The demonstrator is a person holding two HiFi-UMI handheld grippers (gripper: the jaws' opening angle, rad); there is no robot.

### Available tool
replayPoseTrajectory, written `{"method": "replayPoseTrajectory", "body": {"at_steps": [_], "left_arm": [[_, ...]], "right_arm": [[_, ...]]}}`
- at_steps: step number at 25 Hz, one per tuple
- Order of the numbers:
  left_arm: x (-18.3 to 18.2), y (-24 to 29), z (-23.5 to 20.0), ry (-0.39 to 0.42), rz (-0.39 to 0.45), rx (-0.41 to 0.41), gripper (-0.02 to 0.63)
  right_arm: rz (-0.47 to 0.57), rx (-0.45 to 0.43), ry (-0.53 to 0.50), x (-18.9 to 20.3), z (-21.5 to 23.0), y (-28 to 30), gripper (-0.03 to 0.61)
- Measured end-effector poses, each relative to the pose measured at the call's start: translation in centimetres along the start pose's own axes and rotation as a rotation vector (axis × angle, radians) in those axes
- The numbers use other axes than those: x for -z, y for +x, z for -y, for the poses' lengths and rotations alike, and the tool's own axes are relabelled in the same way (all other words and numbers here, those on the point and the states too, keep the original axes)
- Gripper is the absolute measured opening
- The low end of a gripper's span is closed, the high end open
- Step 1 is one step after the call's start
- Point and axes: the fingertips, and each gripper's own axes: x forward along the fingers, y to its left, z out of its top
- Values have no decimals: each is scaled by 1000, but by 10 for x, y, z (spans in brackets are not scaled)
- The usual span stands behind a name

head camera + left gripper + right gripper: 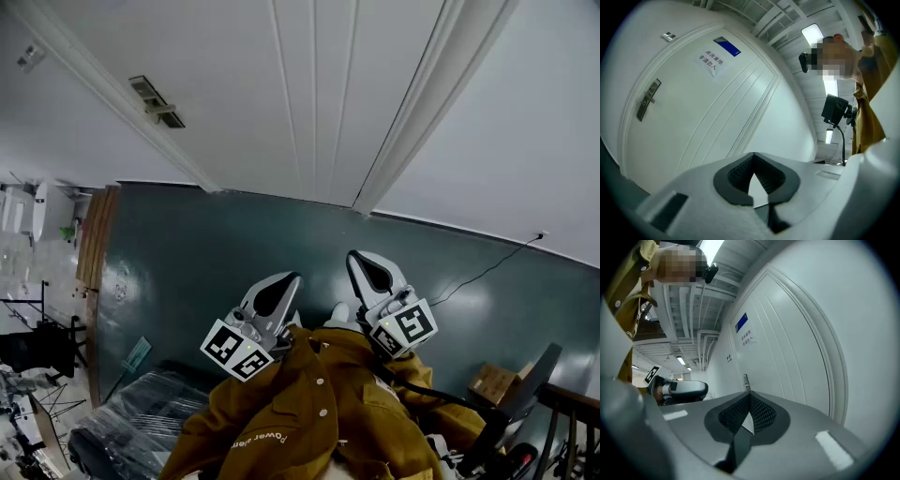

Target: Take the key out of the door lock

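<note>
White door [717,117] fills the background; left tongs [753,159] and right tongs [749,398] are both pressed together, pinching nothing, apart from it.

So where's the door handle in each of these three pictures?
Head view: the door handle is at the upper left, near the door's left edge.
Left gripper view: the handle is at the far left, a slanted metal plate with a lever.
Right gripper view: the handle is small and near the centre, just above the jaws.
Shared landmark: the grooved white door, seen in all three views.
</note>
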Motion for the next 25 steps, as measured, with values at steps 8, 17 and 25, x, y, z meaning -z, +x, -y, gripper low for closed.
{"method": "replayPoseTrajectory", "body": {"at_steps": [8,17,25], "left_arm": [[3,-5,-2,-10,5,-5,-3],[-4,-11,-8,-31,32,-73,-3],[-36,-70,-67,-52,101,-210,-3]], "right_arm": [[-3,-6,-10,4,-4,1,3],[-22,-122,-20,1,-22,14,60],[-38,-199,12,3,-53,81,6]]}}
